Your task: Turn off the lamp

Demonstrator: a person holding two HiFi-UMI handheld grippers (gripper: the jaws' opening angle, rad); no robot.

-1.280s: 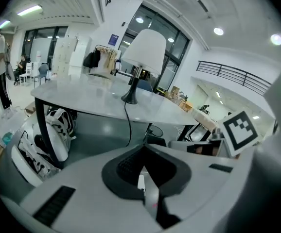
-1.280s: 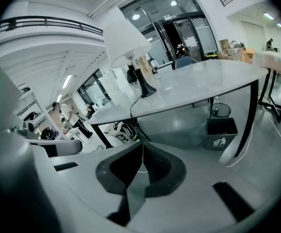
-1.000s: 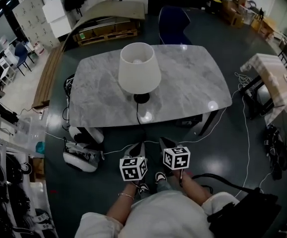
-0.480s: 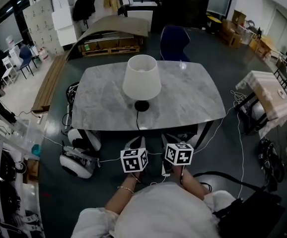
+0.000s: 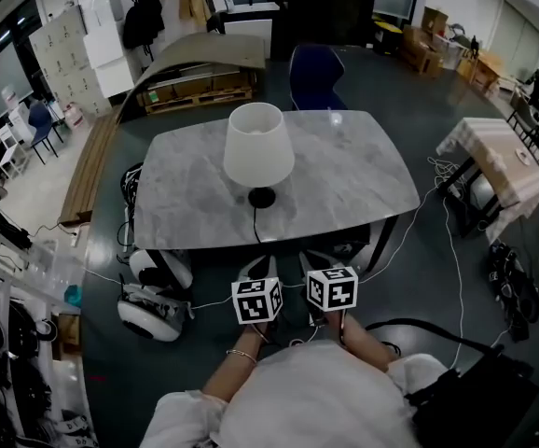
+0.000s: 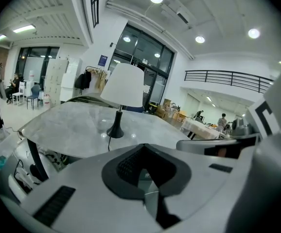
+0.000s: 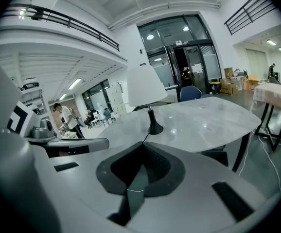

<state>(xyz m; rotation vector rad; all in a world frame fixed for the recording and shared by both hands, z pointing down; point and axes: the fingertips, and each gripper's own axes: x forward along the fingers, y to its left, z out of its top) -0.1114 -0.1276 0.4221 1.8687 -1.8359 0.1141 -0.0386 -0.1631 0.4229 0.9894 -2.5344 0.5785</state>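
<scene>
The lamp (image 5: 258, 144) has a white shade and a black base and stands near the front middle of the grey marble table (image 5: 353, 180). Its black cord (image 5: 256, 224) runs off the table's near edge. My left gripper (image 5: 255, 269) and right gripper (image 5: 314, 262) hover side by side in front of that edge, both shut with nothing between the jaws, well short of the lamp. In the left gripper view the lamp (image 6: 124, 85) stands ahead beyond the shut left gripper (image 6: 143, 147). The right gripper view shows the lamp (image 7: 147, 86) ahead of the shut right gripper (image 7: 141, 145).
A blue chair (image 5: 316, 63) stands behind the table. White equipment (image 5: 153, 297) lies on the floor under the table's left corner, with white cables across the floor. A cloth-covered side table (image 5: 489, 152) stands at the right and a black bag (image 5: 475, 399) at the lower right.
Both grippers have risen a little in front of the table's near edge. The head view has shifted slightly. The lamp has not moved.
</scene>
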